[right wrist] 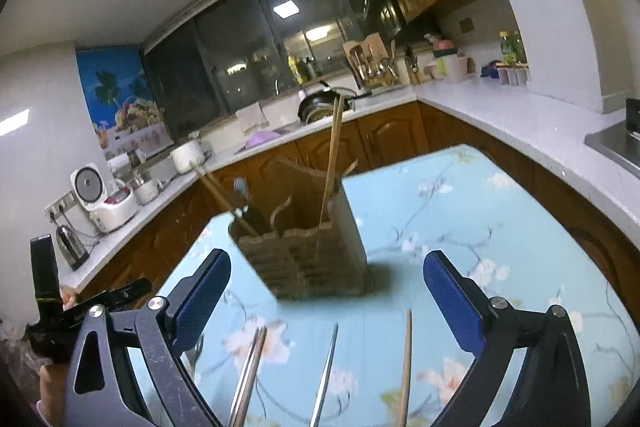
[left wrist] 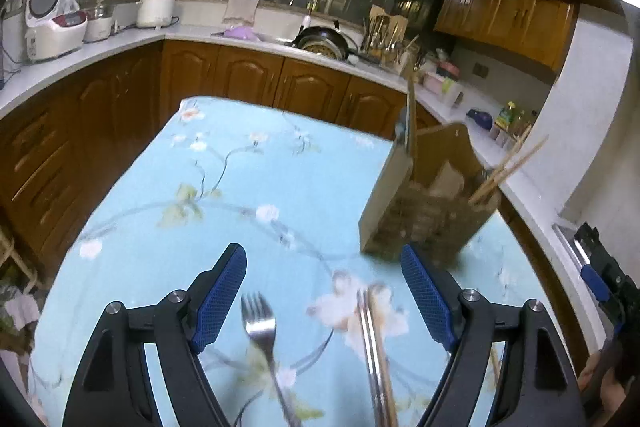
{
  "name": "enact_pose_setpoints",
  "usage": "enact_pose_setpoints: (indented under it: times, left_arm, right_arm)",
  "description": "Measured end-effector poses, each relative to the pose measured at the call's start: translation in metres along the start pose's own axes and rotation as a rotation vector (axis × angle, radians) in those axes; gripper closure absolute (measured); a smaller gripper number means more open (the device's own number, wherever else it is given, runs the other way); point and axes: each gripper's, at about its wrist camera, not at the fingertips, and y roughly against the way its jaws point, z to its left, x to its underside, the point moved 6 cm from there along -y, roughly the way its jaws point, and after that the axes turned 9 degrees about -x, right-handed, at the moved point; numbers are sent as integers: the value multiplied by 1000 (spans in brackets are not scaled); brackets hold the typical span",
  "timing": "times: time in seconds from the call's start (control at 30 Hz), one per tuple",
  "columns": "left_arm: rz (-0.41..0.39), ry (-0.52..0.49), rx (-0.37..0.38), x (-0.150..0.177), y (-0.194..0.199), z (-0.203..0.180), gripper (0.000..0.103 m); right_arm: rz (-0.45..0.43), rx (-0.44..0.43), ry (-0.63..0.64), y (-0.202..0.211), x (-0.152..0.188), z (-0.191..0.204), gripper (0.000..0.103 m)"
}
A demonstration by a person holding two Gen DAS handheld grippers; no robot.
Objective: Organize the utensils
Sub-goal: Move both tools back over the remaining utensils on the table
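A wooden utensil holder [left wrist: 424, 195] stands on the table's blue floral cloth [left wrist: 240, 187], with wooden chopsticks [left wrist: 508, 167] sticking out of it. My left gripper [left wrist: 324, 291] is open above the cloth. A steel fork [left wrist: 260, 327] and a pair of metal chopsticks [left wrist: 374, 339] lie flat below its fingers, untouched. My right gripper [right wrist: 328, 297] is open too and faces the holder [right wrist: 304, 251] from close by. Below it lie the metal chopsticks [right wrist: 250, 375], a thin metal utensil [right wrist: 326, 375] and a single wooden chopstick [right wrist: 406, 367].
White counters [left wrist: 120, 47] over brown cabinets wrap round the table on three sides. They carry rice cookers [left wrist: 52, 23], a pan in the sink [left wrist: 324, 41], a utensil rack [right wrist: 372, 63] and bottles. The other gripper shows at each view's edge.
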Motion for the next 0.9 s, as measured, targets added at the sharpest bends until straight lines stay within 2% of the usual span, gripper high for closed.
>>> enact_pose_setpoints:
  times: [0.4,0.73,0.83,0.9]
  left_arm:
    - [77,-2,-10,35,16,4,24]
    - [111,-40,-24,42,14,0,25]
    - [130,-57,-26,41,7,-2,25]
    - [145,-71,-27,42,3,-6,26]
  right_arm:
    - [99,28,12,7,56,7,5]
    - [134,17,-10,1,65,6,6]
    - [140,16,-18,-1,65,5,14]
    - [157,14,-31,-5,66,3,26]
